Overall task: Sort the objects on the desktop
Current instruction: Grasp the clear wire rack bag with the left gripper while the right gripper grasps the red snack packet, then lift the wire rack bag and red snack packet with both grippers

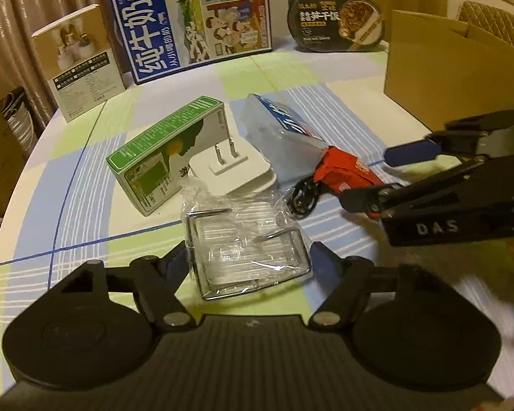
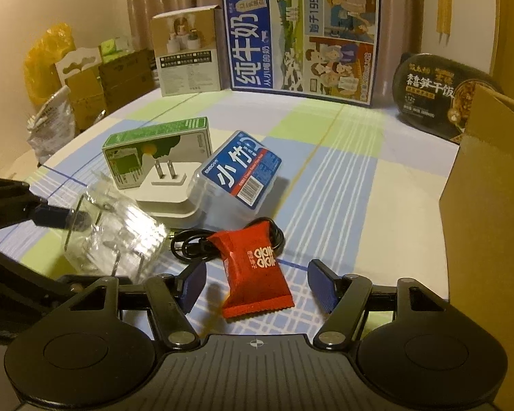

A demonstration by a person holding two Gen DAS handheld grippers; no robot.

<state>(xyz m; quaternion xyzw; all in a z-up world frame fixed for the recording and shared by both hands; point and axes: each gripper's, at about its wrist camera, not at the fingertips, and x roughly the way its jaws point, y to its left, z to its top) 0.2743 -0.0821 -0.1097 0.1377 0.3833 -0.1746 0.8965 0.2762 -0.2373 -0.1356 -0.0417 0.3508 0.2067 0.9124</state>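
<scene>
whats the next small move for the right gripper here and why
Probably close the right gripper on the red packet. The packet already lies between its fingers, but the pads stand clear of it on both sides, so nothing is held yet. The packet rests partly on the black cable, so a light squeeze and a straight lift should leave the cable on the table.

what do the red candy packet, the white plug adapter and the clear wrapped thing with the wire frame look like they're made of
Red candy packet: thin glossy plastic film or foil, judging by its crimped ends and puffed body.
White plug adapter: smooth matte hard plastic with two bare metal prongs.
Clear wrapped item: crinkly transparent film over a shiny bent metal wire frame; the ribbed clear insert looks like plastic, possibly glass.
</scene>
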